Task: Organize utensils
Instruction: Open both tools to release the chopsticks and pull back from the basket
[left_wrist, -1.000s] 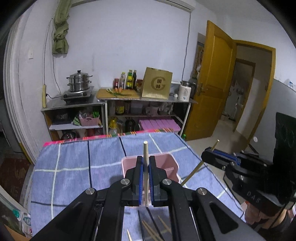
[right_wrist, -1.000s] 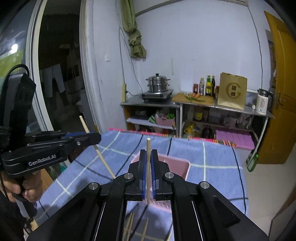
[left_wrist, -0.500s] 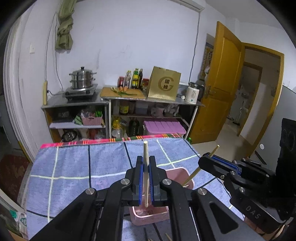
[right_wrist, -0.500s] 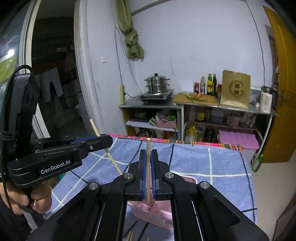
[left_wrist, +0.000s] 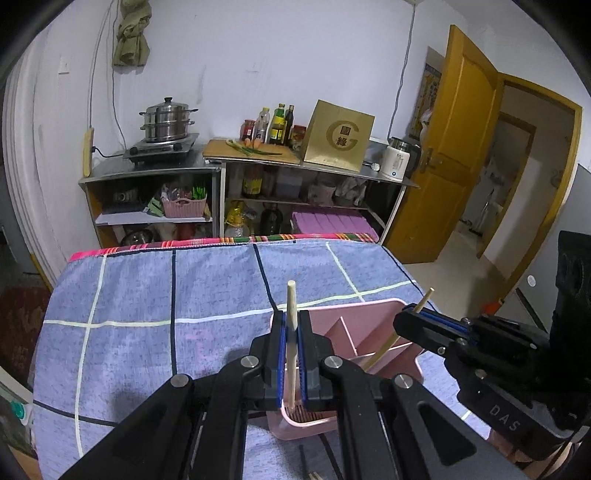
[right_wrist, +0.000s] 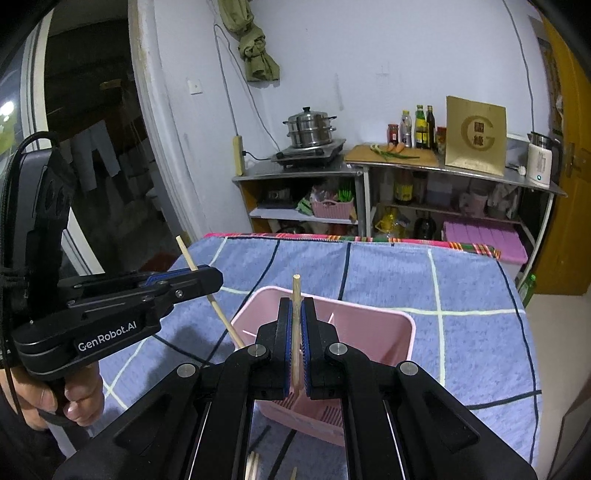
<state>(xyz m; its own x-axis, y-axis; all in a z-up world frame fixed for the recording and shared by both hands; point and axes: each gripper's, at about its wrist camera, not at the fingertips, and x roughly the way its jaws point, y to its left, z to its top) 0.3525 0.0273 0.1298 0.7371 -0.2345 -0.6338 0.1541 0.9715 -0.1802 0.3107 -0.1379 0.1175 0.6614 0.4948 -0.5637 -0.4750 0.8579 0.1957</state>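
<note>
A pink utensil basket (left_wrist: 369, 328) (right_wrist: 373, 325) with inner dividers stands on a blue checked cloth (left_wrist: 166, 295) (right_wrist: 472, 288). My left gripper (left_wrist: 291, 354) is shut on a wooden chopstick (left_wrist: 291, 314), held upright over the basket's near left corner. My right gripper (right_wrist: 295, 347) is shut on another wooden chopstick (right_wrist: 296, 295), upright over the basket's near side. Each gripper shows in the other's view: the left (right_wrist: 192, 280) with its chopstick slanting down to the basket's left rim, the right (left_wrist: 417, 321) with its chopstick reaching into the basket.
Several loose chopsticks (right_wrist: 253, 465) lie on the cloth near me, below the grippers. Behind the table stand metal shelves with a steamer pot (left_wrist: 168, 118), bottles (left_wrist: 275, 123) and a gold box (left_wrist: 338, 136). A yellow door (left_wrist: 454, 147) stands open at the right.
Both grippers have moved forward and down with their chopsticks, closer over the pink basket. The chopstick ends now dip to or into the basket.
</note>
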